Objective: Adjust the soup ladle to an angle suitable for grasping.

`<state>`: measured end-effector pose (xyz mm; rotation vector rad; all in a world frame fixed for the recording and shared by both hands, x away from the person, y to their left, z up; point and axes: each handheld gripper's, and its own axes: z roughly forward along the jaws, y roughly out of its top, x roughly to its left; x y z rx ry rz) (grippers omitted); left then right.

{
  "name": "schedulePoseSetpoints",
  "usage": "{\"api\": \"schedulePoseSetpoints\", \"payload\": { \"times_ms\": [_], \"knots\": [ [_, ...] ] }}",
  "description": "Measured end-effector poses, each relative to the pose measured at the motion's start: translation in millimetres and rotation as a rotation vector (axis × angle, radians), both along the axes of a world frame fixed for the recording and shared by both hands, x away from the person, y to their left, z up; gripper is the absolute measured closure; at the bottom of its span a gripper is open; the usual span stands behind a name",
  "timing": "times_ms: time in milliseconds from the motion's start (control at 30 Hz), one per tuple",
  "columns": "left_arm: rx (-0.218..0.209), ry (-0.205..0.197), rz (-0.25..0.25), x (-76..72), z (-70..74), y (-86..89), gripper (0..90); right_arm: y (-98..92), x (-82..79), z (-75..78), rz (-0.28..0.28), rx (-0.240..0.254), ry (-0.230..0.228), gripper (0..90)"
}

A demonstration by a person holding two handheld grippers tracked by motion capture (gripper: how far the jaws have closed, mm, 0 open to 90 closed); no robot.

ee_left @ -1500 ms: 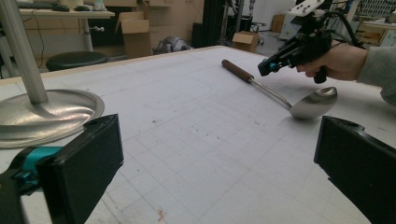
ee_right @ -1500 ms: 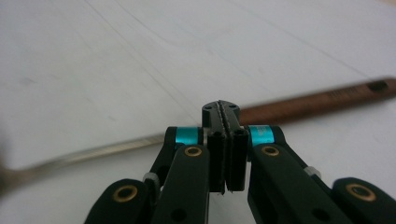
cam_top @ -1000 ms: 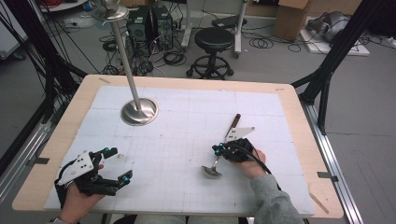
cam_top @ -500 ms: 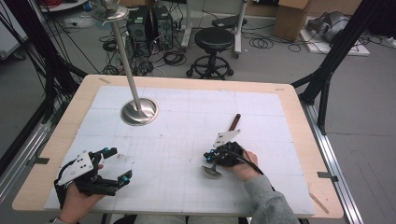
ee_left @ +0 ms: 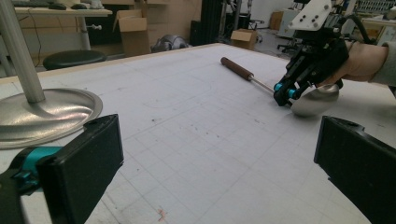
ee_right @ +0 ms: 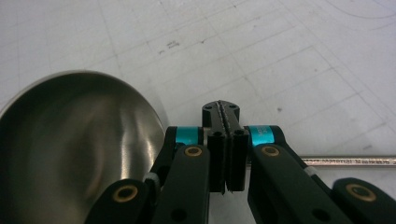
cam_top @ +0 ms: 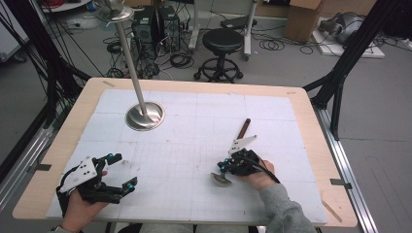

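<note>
A metal ladle (cam_top: 221,179) with a brown handle (cam_top: 244,127) lies on the white gridded mat (cam_top: 194,145), right of centre. My right gripper (cam_top: 224,167) is shut and sits low over the ladle's thin shaft, just beside the bowl (ee_right: 70,144). In the right gripper view its pads meet at the tips (ee_right: 226,112) with nothing seen between them, and the shaft (ee_right: 345,161) runs off to the right behind them. My left gripper (cam_top: 124,170) rests open at the front left of the mat, jaws wide apart (ee_left: 215,154) and empty. It faces the ladle (ee_left: 313,100) and the right gripper (ee_left: 285,91).
A steel pole on a round base (cam_top: 144,115) stands at the back left of the mat, also seen close by as the base (ee_left: 46,112). The wooden table edge (cam_top: 311,126) frames the mat. A stool (cam_top: 222,43) and cables lie beyond the table.
My right hand has slid its gripper a little left and toward me, from beside the ladle's shaft to over it near the bowl. The ladle and left gripper have not moved.
</note>
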<state>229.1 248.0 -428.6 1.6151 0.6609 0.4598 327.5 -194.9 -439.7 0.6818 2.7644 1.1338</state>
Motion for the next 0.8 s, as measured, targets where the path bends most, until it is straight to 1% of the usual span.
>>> {"api": "schedulePoseSetpoints", "payload": {
  "times_ms": [33,100,167,300,367,400,433,500,667,800],
  "knots": [
    [-0.003,-0.002,0.001,0.0,-0.1,0.0,1.8,-0.8,-1.6,0.4,-0.002,-0.006,0.002,89.8],
    [-0.007,-0.001,0.003,-0.3,-0.1,-0.2,1.8,-4.4,-3.4,-0.5,-0.001,0.0,-0.004,89.8],
    [-0.005,-0.002,0.001,-0.4,0.1,-0.1,1.8,-9.1,-6.2,-0.1,0.003,0.0,0.008,89.8],
    [-0.003,-0.001,0.0,-0.1,0.0,-0.1,1.8,-14.9,-8.5,-0.5,0.009,0.004,0.016,89.8],
    [-0.003,-0.003,-0.001,-0.1,0.2,-0.3,1.8,-16.0,-9.0,-0.4,0.009,0.005,0.019,89.8],
    [-0.002,-0.003,0.0,-0.3,0.3,-0.4,1.8,-16.8,-9.0,-0.8,0.011,0.006,0.013,89.8],
    [-0.001,-0.003,0.0,-0.3,0.3,-0.4,1.8,-17.7,-9.9,-0.3,0.011,0.007,0.023,89.8],
    [-0.003,-0.003,-0.001,-0.2,0.2,-0.3,1.8,-19.7,-10.5,-0.6,0.016,0.007,0.017,89.8],
    [-0.002,-0.003,-0.001,-0.1,0.1,-0.2,1.8,-27.3,-13.6,-0.5,0.021,0.012,0.038,89.8],
    [-0.002,0.0,-0.002,-0.3,0.1,-0.9,1.8,-35.1,-14.8,-1.0,0.031,0.017,0.043,89.8]
  ]
}}
